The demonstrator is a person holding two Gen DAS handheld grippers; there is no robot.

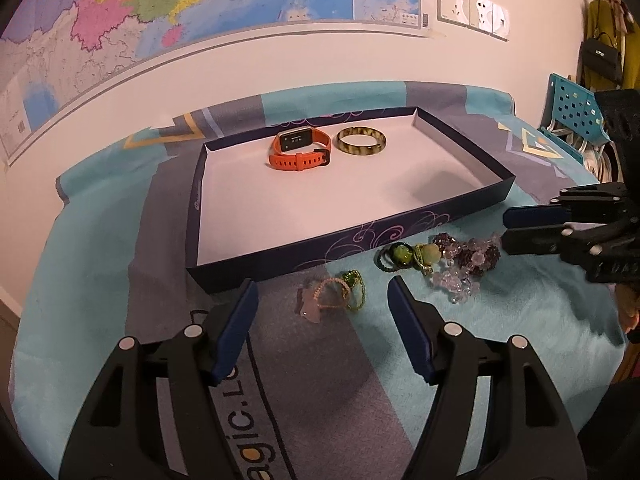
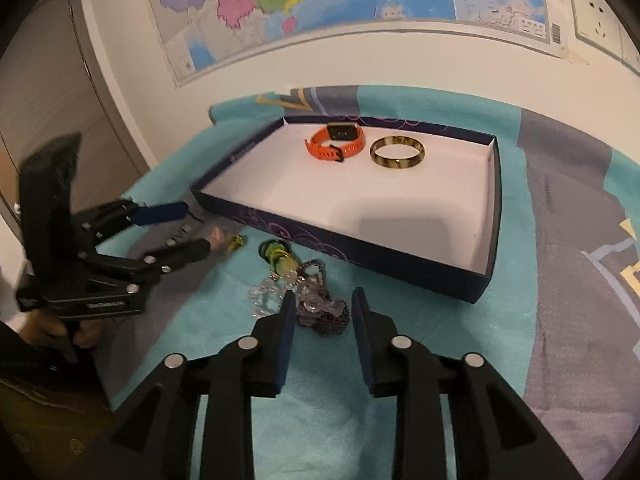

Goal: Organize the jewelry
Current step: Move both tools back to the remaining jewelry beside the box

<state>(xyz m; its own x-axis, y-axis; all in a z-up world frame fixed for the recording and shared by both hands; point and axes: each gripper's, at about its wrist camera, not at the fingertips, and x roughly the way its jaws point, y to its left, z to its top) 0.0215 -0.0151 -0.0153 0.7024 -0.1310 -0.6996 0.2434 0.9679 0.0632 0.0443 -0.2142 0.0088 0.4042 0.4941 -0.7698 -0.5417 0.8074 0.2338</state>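
**Both tongs open over loose jewelry in front of the tray**

Nearest, the left gripper (image 1: 322,286) has its fingers spread wide apart, holding nothing, just short of a pink bracelet (image 1: 320,300) lying on the teal and grey cloth (image 1: 100,264). The right gripper (image 2: 323,300) is also parted and empty, its fingers flanking a purple beaded bracelet (image 2: 326,316). Beside that piece lie clear crystal beads (image 2: 264,296) and a green beaded piece (image 2: 276,254), all outside the tray. Farther back sits the shallow dark-rimmed tray (image 1: 288,252). On its white floor, toward the far side, an orange smartwatch (image 1: 300,150) rests just left of a mottled bangle (image 1: 361,142). A map (image 1: 160,4) hangs on the wall behind.
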